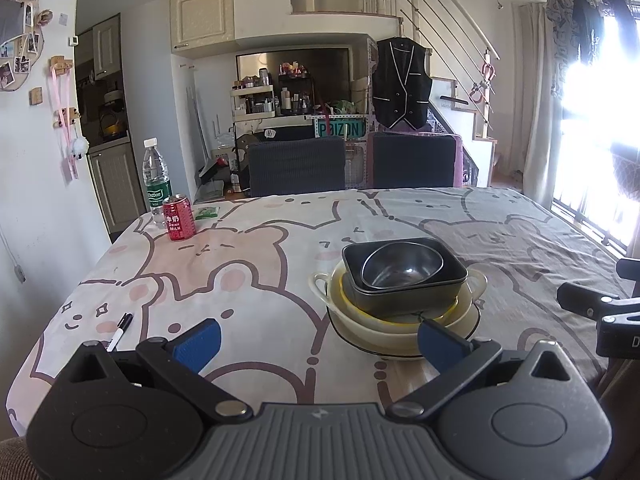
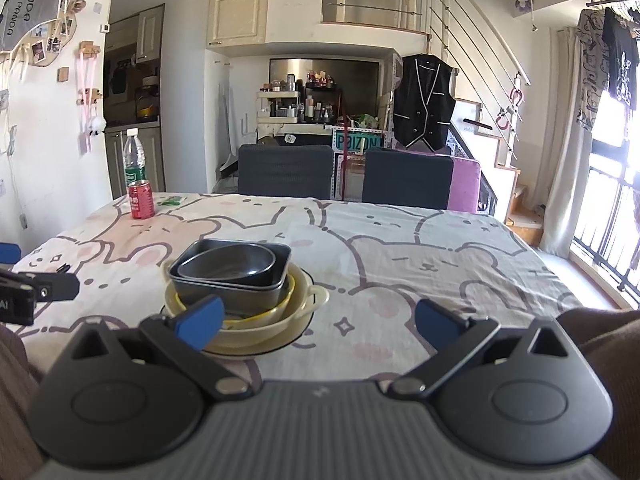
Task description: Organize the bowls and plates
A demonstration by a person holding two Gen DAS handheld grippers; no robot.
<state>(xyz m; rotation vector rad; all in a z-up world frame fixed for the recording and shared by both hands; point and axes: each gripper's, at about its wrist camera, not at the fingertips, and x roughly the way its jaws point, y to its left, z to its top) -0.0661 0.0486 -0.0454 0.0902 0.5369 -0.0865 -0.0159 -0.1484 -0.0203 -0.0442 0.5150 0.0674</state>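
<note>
One stack of dishes stands on the table. A dark oval bowl [image 1: 402,266] lies in a black rectangular dish [image 1: 404,292], which sits in a cream two-handled bowl [image 1: 400,324] on a plate. The same stack shows in the right wrist view: oval bowl [image 2: 228,266], black dish [image 2: 232,292], cream bowl [image 2: 256,330]. My left gripper [image 1: 320,342] is open, low over the table, with its right finger in front of the stack's near rim. My right gripper [image 2: 320,320] is open too, its left finger in front of the stack. Neither holds anything.
A red can [image 1: 179,217], a water bottle [image 1: 156,180] and a green packet [image 1: 207,212] stand at the far left corner. A black marker [image 1: 120,331] lies near the left front edge. Two dark chairs [image 1: 298,166] stand behind the table [image 1: 248,280]. The other gripper's body [image 1: 600,312] is at right.
</note>
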